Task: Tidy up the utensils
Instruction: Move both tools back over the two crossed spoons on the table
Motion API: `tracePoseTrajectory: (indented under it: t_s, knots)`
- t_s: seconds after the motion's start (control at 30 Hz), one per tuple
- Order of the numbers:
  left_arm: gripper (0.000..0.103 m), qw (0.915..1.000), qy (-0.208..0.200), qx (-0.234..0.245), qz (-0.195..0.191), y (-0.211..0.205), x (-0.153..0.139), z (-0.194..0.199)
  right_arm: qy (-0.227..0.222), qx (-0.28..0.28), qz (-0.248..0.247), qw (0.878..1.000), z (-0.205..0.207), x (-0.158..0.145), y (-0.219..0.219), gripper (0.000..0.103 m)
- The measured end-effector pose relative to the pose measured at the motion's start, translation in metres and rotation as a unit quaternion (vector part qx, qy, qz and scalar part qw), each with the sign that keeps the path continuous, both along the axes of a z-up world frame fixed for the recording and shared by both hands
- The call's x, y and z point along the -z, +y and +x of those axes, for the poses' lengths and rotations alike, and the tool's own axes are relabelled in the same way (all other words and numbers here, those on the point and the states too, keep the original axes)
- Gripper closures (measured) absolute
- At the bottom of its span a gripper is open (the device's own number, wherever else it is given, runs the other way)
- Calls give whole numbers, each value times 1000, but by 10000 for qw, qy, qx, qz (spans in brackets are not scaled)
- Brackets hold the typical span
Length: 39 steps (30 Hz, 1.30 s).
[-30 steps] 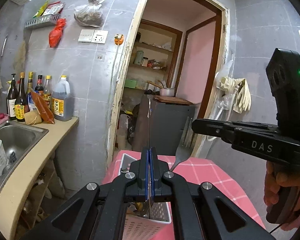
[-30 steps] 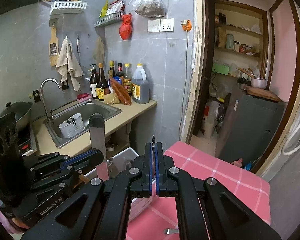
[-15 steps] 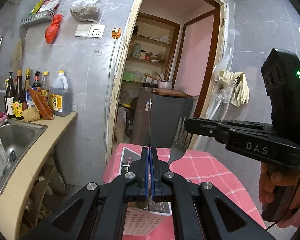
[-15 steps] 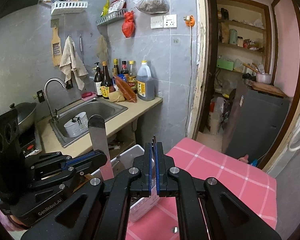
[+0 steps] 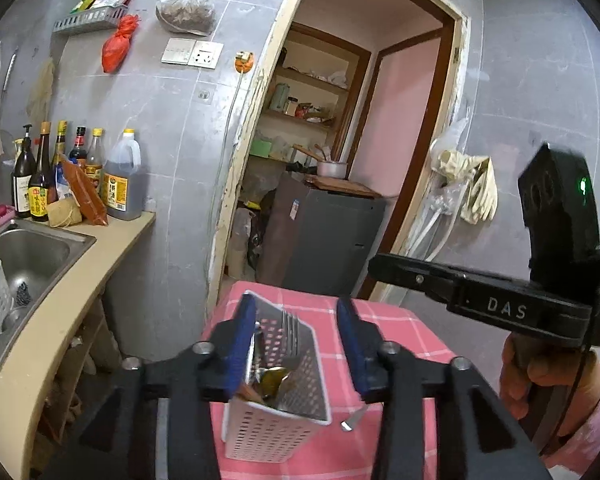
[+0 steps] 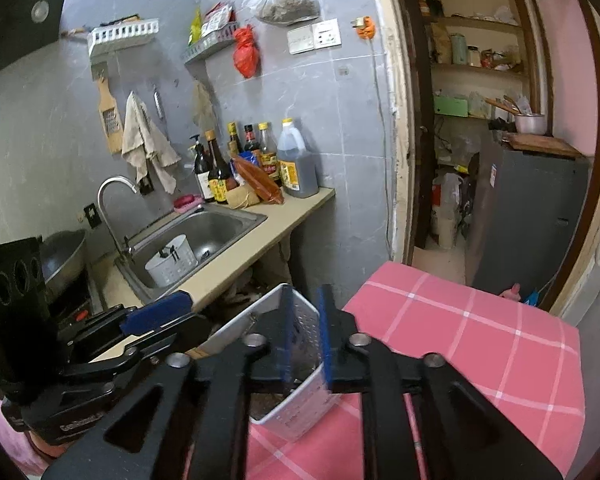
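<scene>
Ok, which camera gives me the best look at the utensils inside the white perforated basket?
The left wrist view: it looks down into the basket, showing fork tines and other utensils standing inside. The right wrist view shows only the basket's wall and rim, its contents mostly hidden behind the right gripper.

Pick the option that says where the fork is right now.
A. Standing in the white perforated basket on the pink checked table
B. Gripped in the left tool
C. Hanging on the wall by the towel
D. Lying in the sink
A: the left wrist view shows the fork standing tines up inside the basket, with the left tool open around it and its pads clear of the fork.
</scene>
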<state>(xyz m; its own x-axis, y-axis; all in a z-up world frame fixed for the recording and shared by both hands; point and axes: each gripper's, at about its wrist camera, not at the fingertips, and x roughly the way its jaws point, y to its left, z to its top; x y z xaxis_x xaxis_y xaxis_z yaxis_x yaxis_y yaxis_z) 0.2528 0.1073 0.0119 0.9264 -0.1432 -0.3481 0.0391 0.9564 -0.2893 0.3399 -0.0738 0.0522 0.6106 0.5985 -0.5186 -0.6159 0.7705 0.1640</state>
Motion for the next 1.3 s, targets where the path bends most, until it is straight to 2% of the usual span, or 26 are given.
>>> tracePoseTrajectory:
  t_s: [0.07, 0.2, 0.27, 0.33, 0.43, 0.47, 0.57, 0.8, 1.03, 1.3]
  knots:
    - [56, 10000, -2, -67, 28, -1, -3, 0, -38, 150, 136, 9998, -3, 0, -9, 71]
    - [38, 9997, -105, -200, 125, -3, -7, -3, -177, 538, 403, 9976, -11, -1, -34, 58]
    - [30, 9993, -155, -289, 193, -4, -12, -5, -296, 751, 536, 9953, -15, -3, -47, 47]
    - [17, 9987, -229, -374, 272, -7, -16, -6, -415, 962, 664, 9923, -20, -5, -61, 38]
    - [4, 9973, -331, -519, 397, -12, -22, -9, -613, 1285, 824, 9864, -29, -7, -83, 22]
    - [2, 9967, -368, -567, 443, -15, -24, -10, -672, 1381, 856, 9844, -32, -8, -90, 15]
    - [0, 9951, -448, -644, 602, -26, -28, -13, -819, 1606, 863, 9798, -41, -7, -107, 4]
    - [0, 9923, -590, -501, 966, -60, -32, -20, -1078, 2089, 515, 9706, -63, 3, -139, 1]
    - [0, 9920, -547, -38, 1141, -101, -26, -14, -769, 2515, 397, 9640, -70, 24, -190, 1]
    - [0, 9912, -328, 555, 1155, -151, -9, 13, -200, 2821, 351, 9585, -52, 55, -253, 1]
